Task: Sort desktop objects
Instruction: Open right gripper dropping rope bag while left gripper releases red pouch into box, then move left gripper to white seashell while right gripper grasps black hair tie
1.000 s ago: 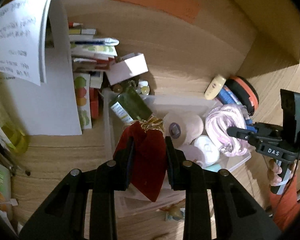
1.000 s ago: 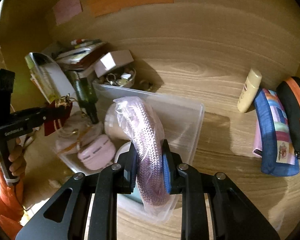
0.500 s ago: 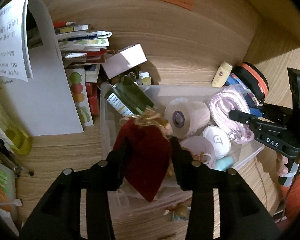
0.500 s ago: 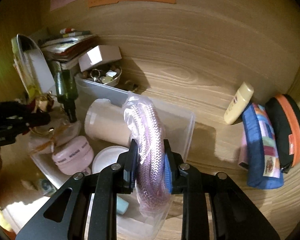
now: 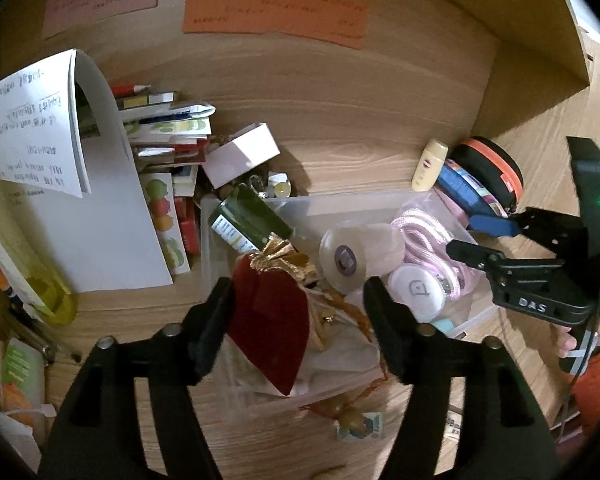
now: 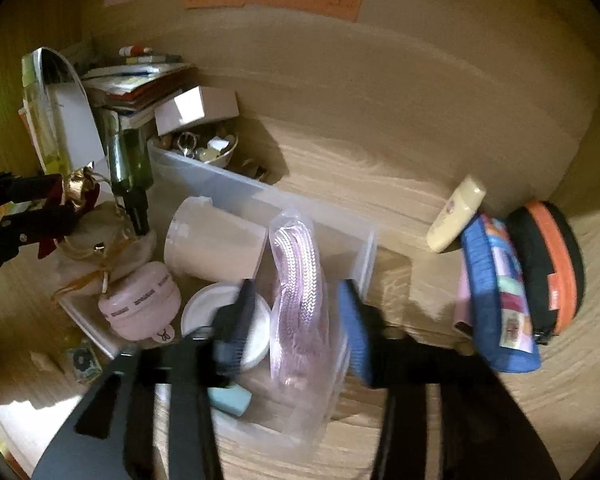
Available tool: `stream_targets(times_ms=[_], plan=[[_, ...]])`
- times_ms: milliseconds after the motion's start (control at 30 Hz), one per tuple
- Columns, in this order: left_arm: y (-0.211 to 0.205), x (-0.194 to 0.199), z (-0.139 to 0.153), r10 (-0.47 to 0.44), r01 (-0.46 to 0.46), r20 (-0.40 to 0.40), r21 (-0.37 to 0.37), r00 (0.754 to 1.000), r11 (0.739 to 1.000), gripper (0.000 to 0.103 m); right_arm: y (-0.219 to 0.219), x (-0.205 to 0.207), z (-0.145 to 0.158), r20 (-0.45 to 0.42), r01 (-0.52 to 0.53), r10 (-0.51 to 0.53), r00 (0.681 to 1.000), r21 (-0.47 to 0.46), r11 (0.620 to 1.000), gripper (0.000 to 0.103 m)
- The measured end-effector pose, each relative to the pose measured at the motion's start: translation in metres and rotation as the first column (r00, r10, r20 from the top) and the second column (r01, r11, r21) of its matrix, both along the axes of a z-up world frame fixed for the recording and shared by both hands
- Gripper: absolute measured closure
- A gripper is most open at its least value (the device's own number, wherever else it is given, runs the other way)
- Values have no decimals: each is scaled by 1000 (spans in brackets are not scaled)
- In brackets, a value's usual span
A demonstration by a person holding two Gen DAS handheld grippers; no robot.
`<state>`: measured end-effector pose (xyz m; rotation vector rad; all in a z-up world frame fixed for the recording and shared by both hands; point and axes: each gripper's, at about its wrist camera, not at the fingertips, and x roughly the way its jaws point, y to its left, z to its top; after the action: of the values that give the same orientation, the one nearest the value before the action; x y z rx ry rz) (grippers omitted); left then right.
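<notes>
A red velvet pouch [image 5: 272, 320] with a gold tie lies in the clear plastic bin [image 5: 340, 200]. My left gripper [image 5: 300, 312] straddles it with jaws opening; the pouch leans on the left finger, and the right finger stands clear of it. A pink braided cord in a plastic bag [image 6: 300, 276] stands on the bin's [image 6: 260, 192] right side. It sits between the spread fingers of my right gripper [image 6: 296, 316], whose jaws are opening and do not press it. The right gripper [image 5: 462, 236] also shows at the right of the left wrist view, and the left gripper [image 6: 62, 200] at the left of the right wrist view.
The bin also holds a green bottle [image 5: 248, 220], a pale roll [image 5: 344, 256], a pink round case [image 6: 140, 304] and a white lid [image 5: 416, 292]. Right of it lie a cream tube [image 6: 456, 216], a blue pencil case [image 6: 496, 292] and an orange-black case [image 6: 552, 264]. Papers [image 5: 60, 160] and a white box [image 5: 244, 154] crowd the left.
Both grippers have spread their jaws. The left has let go of the red pouch, the right of the bagged pink cord; both things now rest in the bin.
</notes>
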<state>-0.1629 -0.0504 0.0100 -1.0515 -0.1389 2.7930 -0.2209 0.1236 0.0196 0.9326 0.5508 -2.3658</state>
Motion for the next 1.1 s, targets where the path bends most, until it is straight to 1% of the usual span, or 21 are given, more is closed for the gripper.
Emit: stream_targets(times_ms=[100,167,200,300,367,433,467,567,600,700,767,833,933,1100], plan=[[2,-1,1,-2,1,-4,-10,1000,1000,30,4,9,8,-37,7,-7,999,-1,1000,41],[3,0,1,4,-4,0,-24,1000,1000,30,8,16,12,-50,18,-18,999,-5,1000,24],[4,0,1,4,-4,2,-27,1000,1000,30,10,19,14,-57,22,-22,998,-7,1000,22],[7,6,6,5,-5,-1,-40,1000,999,29,16,31,19,-94,34,-33,995,5,999,21],[9,13,11,8,-9,-13,-53,1000,999,23,19,39,23,-110,42,-40,993,12,999,15],[10,24,18,26,-29,-40,-67,999,997,9,23,47,26,-112,39,-38,993,1,999,13],[10,29,21,34,-38,-53,-70,998,997,7,25,51,27,-112,36,-36,993,-4,999,13],[9,45,28,54,-61,-75,-87,996,994,6,30,64,30,-114,30,-33,993,-23,999,12],[8,51,29,62,-69,-77,-87,995,994,4,33,69,30,-111,26,-29,993,-29,999,12],[4,67,30,80,-88,-91,-80,993,993,4,40,84,26,-100,16,-21,995,-52,999,12],[4,76,26,100,-109,-98,-98,990,989,4,43,95,22,-96,6,-12,995,-63,998,12],[3,83,22,118,-128,-91,-116,989,985,4,47,108,16,-97,-1,-6,995,-66,998,12],[3,93,9,139,-146,-62,-132,988,980,4,50,124,7,-97,-13,6,995,-70,997,12],[6,108,-11,135,-135,-14,-149,991,980,4,54,148,-14,-49,-35,30,998,-109,993,12]])
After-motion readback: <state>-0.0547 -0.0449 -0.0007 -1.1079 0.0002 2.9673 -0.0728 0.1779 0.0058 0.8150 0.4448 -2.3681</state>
